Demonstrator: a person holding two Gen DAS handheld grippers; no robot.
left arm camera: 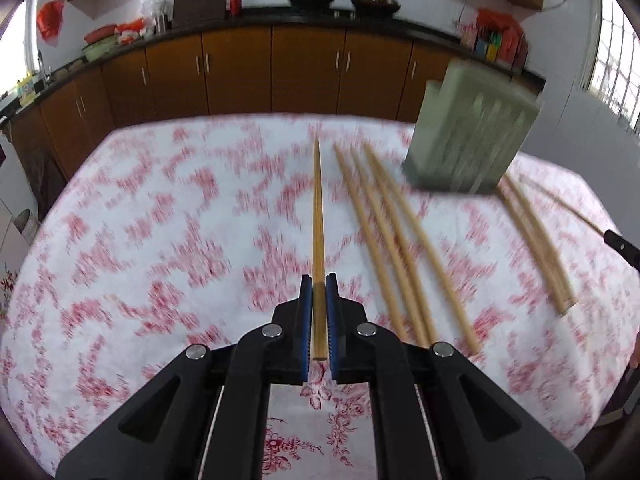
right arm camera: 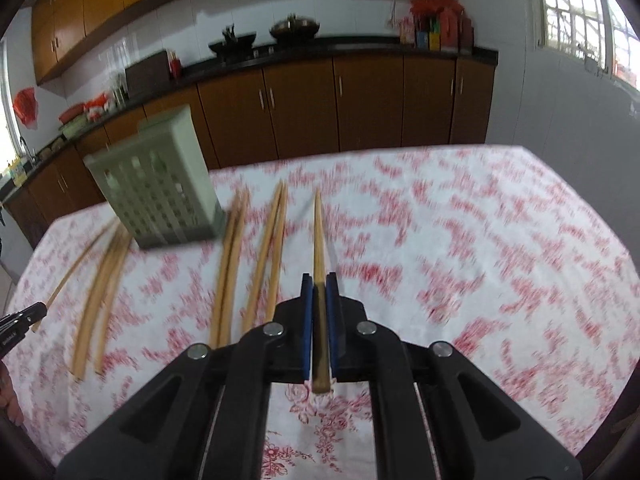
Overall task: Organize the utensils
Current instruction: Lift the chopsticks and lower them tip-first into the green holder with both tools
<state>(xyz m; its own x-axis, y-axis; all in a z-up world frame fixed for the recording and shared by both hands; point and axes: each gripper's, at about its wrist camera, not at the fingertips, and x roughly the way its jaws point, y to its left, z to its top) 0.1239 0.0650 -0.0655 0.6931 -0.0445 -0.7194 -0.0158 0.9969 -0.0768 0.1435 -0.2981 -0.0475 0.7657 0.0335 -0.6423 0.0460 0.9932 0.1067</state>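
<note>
We have a chopstick pinched in each claw, left claw [left arm camera: 319, 280] and right claw [right arm camera: 319, 278], tips aimed forward for dropping into the green slotted holder [right arm camera: 160, 184], spare chopsticks [left arm camera: 384, 240] lying on the counter [left arm camera: 160, 220].

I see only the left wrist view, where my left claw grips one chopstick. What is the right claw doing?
Observer: The right claw is shut on one chopstick, gripped near its thick end.
Operator: Which side of the holder faces it?
Observer: The green holder shows that camera a wall full of grid holes.
Operator: Is anything lying on the far side of the right claw?
Observer: No. All the loose chopsticks lie to its left in the right wrist view; none lie to its right.
</note>
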